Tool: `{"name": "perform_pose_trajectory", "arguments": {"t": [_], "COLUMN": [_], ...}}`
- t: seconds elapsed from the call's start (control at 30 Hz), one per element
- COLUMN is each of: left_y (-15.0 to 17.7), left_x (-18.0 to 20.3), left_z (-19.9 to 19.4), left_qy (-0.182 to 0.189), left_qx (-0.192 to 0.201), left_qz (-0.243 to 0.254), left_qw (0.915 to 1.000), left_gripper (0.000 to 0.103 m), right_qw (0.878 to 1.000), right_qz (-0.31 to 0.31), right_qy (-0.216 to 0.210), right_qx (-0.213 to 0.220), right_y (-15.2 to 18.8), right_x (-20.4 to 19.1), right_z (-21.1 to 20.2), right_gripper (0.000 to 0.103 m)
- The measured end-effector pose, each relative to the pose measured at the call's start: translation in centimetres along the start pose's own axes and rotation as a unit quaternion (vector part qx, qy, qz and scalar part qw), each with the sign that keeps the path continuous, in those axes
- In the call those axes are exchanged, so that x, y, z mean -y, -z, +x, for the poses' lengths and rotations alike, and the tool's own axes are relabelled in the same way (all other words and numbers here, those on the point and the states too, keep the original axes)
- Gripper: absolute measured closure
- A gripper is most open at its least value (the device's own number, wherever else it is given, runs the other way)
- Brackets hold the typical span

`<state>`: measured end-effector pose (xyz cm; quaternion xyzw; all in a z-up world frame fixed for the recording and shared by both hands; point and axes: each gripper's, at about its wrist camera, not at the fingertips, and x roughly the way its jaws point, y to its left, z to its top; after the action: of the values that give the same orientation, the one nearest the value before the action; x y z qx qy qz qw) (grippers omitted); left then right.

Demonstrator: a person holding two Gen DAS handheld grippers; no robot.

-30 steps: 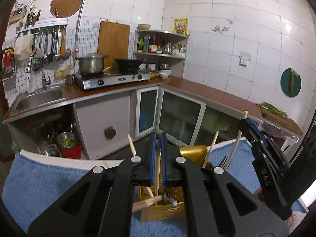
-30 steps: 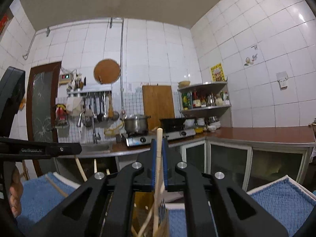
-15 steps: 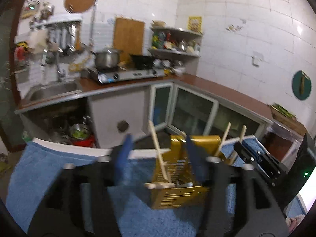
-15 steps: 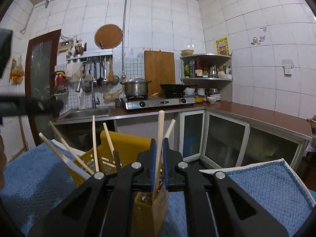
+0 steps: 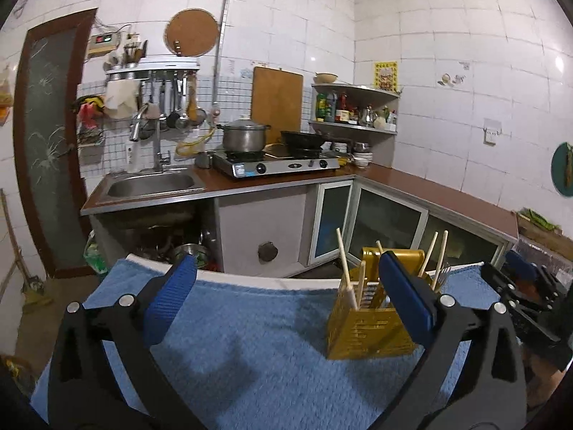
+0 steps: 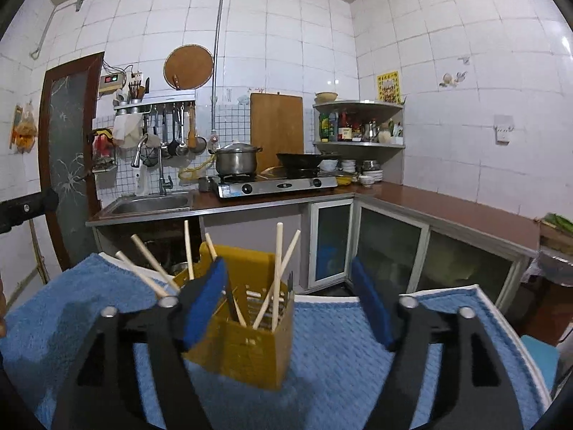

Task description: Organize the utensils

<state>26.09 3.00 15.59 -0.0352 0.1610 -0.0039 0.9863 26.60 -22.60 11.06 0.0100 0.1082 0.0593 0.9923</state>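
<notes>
Left wrist view: left gripper (image 5: 286, 297) jaws are opening, spread wide, nothing between the pads. Yellow utensil holder (image 5: 369, 333) stands on the blue towel (image 5: 250, 340), right of the gap, partly behind the right-hand pad. I count about five wooden sticks in the holder: chopsticks (image 5: 345, 268) left of its raised back, two more at the right. Fork tines (image 5: 445, 272) at the holder's far right edge. No loose utensils on the towel around the holder. Right gripper (image 5: 519, 286) sits just right of the holder, blurred, so I can't tell its jaws from here

Right wrist view: right gripper (image 6: 290, 301) jaws are opening, released, pads clear of everything; the holder (image 6: 243, 344) is seen in the gap, but beyond the pads. Seven sticks here: four leaning left of the holder's back panel, three in the front compartment (image 6: 275, 283). Dark metal tines beside them, count unclear

Judgement: task looks nearly done or done. All visible utensils stand in the holder, towel around it bare. Whatever's left would be out of frame
</notes>
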Motion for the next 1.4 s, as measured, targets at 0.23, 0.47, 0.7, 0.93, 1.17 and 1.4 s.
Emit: {"name": "perform_pose_trajectory", "arguments": {"t": [0.23,0.47,0.7,0.93,1.17,1.4], "left_y": [4.4,9.5,14.1,16.7,17.9,18.1], "left_x": [0.2,1.7,2.3,3.1,2.9,2.5], "left_z": [-4.1,-8.0,-8.7,-8.2,-7.4,-7.2], "left_qy": [0.003,0.03,0.021,0.01,0.002,0.002], "left_qx": [0.002,0.016,0.004,0.008,0.013,0.009], "left_qz": [0.011,0.032,0.045,0.061,0.061,0.054], "left_qw": [0.9999,0.9989,0.9987,0.998,0.998,0.9985], "left_gripper": [0.005,0.005,0.005,0.005,0.005,0.005], "right_qw": [1.0,0.999,0.999,0.999,0.997,0.996], "right_qz": [0.02,0.037,0.036,0.029,0.027,0.014], "right_qy": [0.006,0.024,0.03,0.042,0.059,0.079], "right_qx": [-0.009,-0.023,-0.022,-0.017,-0.032,-0.032], "right_y": [3.0,7.3,10.2,11.7,12.9,13.5], "right_x": [-1.0,-2.4,-2.9,-3.0,-3.1,-3.6], "right_z": [-5.9,-10.7,-12.9,-12.3,-11.3,-11.2], "right_gripper": [0.005,0.004,0.004,0.004,0.004,0.004]}}
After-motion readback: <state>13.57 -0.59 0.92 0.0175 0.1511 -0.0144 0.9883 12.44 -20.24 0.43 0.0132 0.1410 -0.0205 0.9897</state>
